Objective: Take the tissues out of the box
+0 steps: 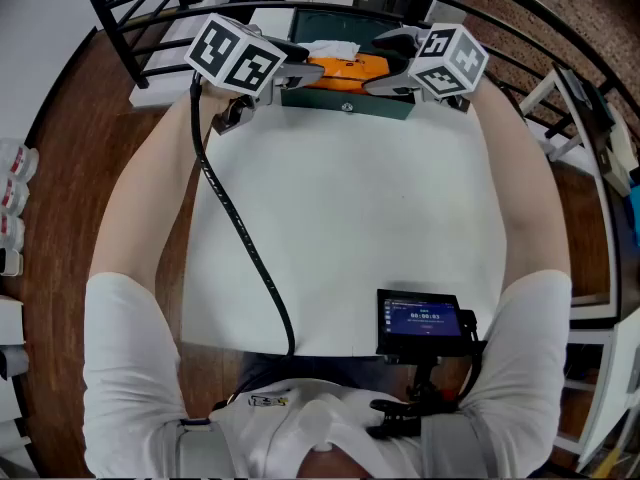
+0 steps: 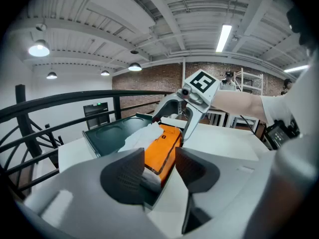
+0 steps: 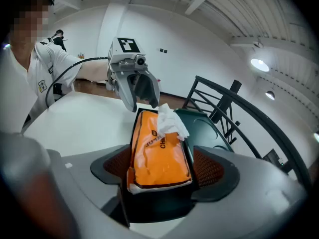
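An orange tissue pack (image 1: 345,68) lies in a dark green box (image 1: 345,104) at the table's far edge, with a white tissue (image 1: 330,48) sticking up from its top. My left gripper (image 1: 305,68) is at the pack's left end; in the left gripper view its jaws (image 2: 159,173) stand apart around the near corner of the pack (image 2: 162,146). My right gripper (image 1: 385,63) is at the other end. In the right gripper view its wide jaws (image 3: 162,171) straddle the box (image 3: 159,203) and the pack (image 3: 159,153), with the pads close beside the walls. The tissue (image 3: 169,121) is untouched.
A green tray (image 3: 204,128) lies just beyond the box. The white table (image 1: 350,228) carries a small screen (image 1: 425,318) on its near edge. A black cable (image 1: 240,228) runs from the left gripper across the table. A black railing (image 1: 150,28) curves behind, and a white rack (image 1: 590,148) stands to the right.
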The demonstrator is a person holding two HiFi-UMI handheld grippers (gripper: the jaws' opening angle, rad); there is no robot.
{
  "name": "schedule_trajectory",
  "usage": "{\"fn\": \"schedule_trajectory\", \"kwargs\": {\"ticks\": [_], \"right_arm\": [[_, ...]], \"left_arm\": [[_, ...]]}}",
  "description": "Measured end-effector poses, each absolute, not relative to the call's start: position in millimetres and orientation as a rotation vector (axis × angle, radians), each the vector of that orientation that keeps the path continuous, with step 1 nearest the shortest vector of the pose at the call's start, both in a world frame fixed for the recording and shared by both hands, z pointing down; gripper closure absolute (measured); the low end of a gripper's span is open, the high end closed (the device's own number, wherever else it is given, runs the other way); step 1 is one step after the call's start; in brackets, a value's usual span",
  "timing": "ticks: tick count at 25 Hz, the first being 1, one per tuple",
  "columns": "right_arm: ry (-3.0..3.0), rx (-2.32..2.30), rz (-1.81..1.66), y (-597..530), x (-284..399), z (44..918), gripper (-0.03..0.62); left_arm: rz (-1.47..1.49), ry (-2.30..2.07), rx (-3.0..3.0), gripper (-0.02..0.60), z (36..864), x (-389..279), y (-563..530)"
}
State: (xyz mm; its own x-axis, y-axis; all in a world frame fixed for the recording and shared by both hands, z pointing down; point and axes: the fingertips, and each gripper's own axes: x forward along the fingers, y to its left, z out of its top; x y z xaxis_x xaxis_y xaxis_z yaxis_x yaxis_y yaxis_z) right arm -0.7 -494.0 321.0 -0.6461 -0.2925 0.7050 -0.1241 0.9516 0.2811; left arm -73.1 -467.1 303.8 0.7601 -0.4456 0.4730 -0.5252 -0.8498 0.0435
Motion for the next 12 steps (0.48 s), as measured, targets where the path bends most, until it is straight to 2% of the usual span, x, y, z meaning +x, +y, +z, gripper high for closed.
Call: {"fn": "schedule_trajectory", "kwargs": {"ticks": [4,10,12], "right_arm": [[-2.251,0.201,-0.187,-497.8,-5.3,333.4,0.233],[-2.281,0.156,-0.145,-496.2,-5.2,337.7,0.350],[-2.276,0.165,-0.170,-496.1,-5.0,335.2,0.368]], "left_arm": [[0.764,-0.710,2.768,0.374,315.9,-65.1,-469.3],[0.667,-0.688,2.761,0.373,320.6,-61.7,-474.5],[0.652,-0.693,2.759,0.373,319.4,-60.1,-474.6]]}}
